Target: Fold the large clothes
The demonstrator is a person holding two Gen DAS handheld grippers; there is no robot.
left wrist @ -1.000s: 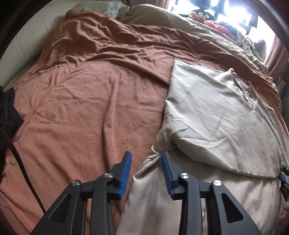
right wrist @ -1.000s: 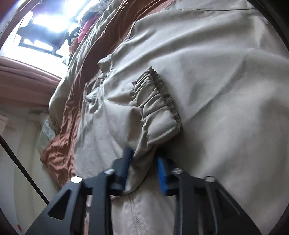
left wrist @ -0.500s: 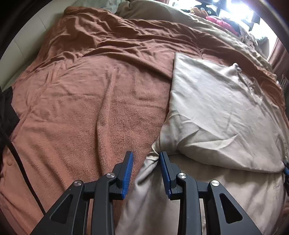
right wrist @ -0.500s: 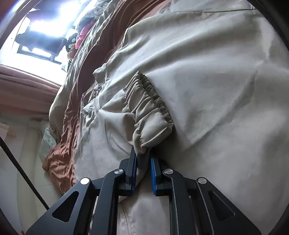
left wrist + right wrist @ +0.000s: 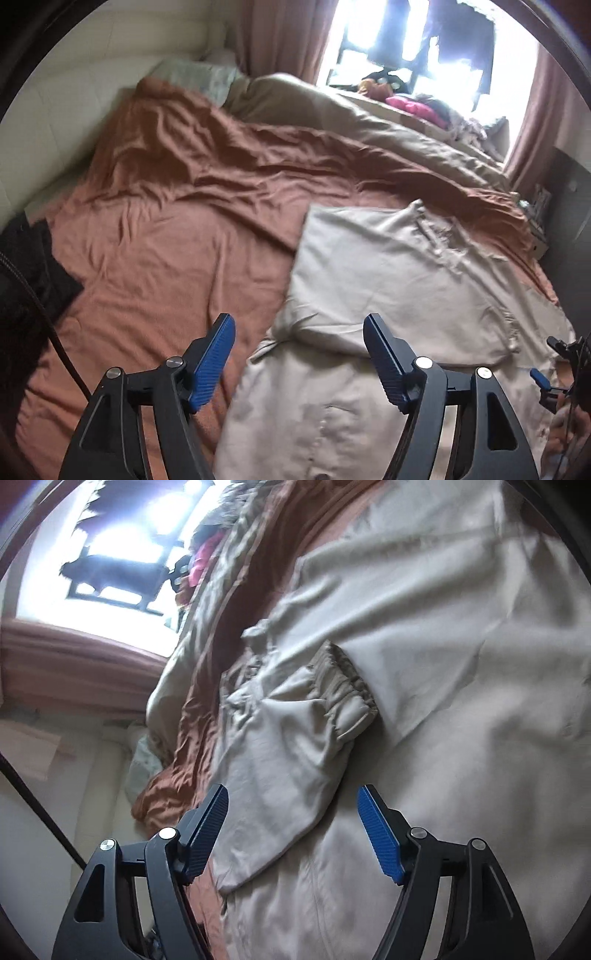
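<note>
A large beige jacket (image 5: 388,266) lies folded on a rust-brown blanket (image 5: 166,240) on a bed. My left gripper (image 5: 299,334) hangs above the jacket's folded left edge, its jaws opening wide, with nothing pressed between the blue pads. In the right wrist view the jacket (image 5: 461,664) fills the frame, and its sleeve with a gathered elastic cuff (image 5: 343,698) lies folded across the body. My right gripper (image 5: 291,803) is above the sleeve, jaws opening, pads clear of the cloth. The right gripper's tip (image 5: 543,380) shows at the right edge of the left wrist view.
An olive duvet (image 5: 369,122) lies along the bed's far side below a bright window (image 5: 406,48) with reddish curtains. Coloured clothes (image 5: 410,105) are heaped near the window. A black item (image 5: 26,280) and a cable lie at the left edge. A padded cream wall (image 5: 74,103) flanks the bed.
Both grippers let go of the jacket and opened wide. The left one rose and pulled back, bringing the window into view. The right one drew back from the sleeve, which stays folded on the body.
</note>
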